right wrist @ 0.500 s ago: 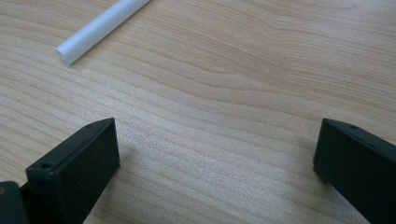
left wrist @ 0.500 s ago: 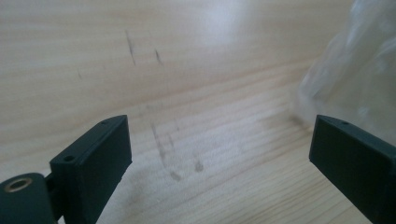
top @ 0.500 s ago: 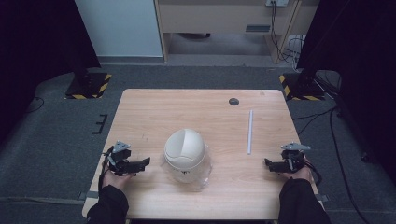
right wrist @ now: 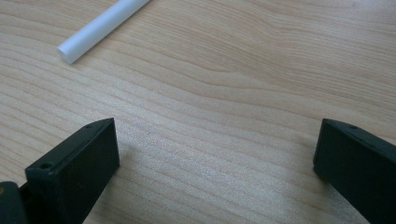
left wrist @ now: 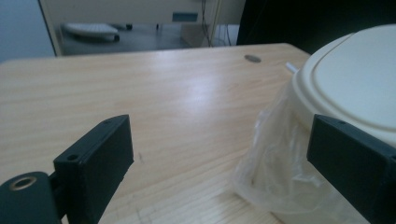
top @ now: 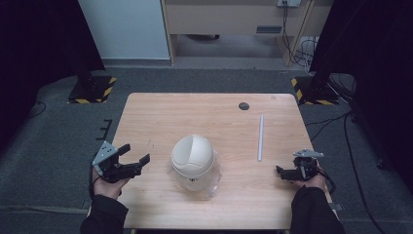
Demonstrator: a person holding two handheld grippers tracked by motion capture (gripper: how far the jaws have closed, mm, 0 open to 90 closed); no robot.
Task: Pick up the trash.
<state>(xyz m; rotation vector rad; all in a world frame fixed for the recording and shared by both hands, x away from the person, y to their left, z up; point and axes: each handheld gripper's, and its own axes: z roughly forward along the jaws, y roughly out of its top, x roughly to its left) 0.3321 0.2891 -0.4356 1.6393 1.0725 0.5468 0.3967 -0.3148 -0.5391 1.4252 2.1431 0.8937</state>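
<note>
A cream domed container (top: 193, 155) stands at the middle of the wooden table (top: 204, 117), on a crumpled clear plastic bag (top: 208, 183). My left gripper (top: 137, 152) rests near the table's left edge, open and empty, and points toward the container. In the left gripper view the container (left wrist: 355, 79) and bag (left wrist: 275, 158) lie just beyond the right jaw, apart from it. My right gripper (top: 281, 171) sits near the right edge, jaws wide apart over bare wood (right wrist: 217, 154). A thin white rod (top: 261, 137) lies ahead of it, its near end (right wrist: 100, 28) beyond the left jaw.
A small dark disc (top: 244, 106) lies near the table's far edge. Grey carpet surrounds the table, with yellow-and-black stand bases (top: 92, 90) at the far corners and cables (top: 302, 48) at the back right. A pale cabinet (top: 229, 17) stands behind.
</note>
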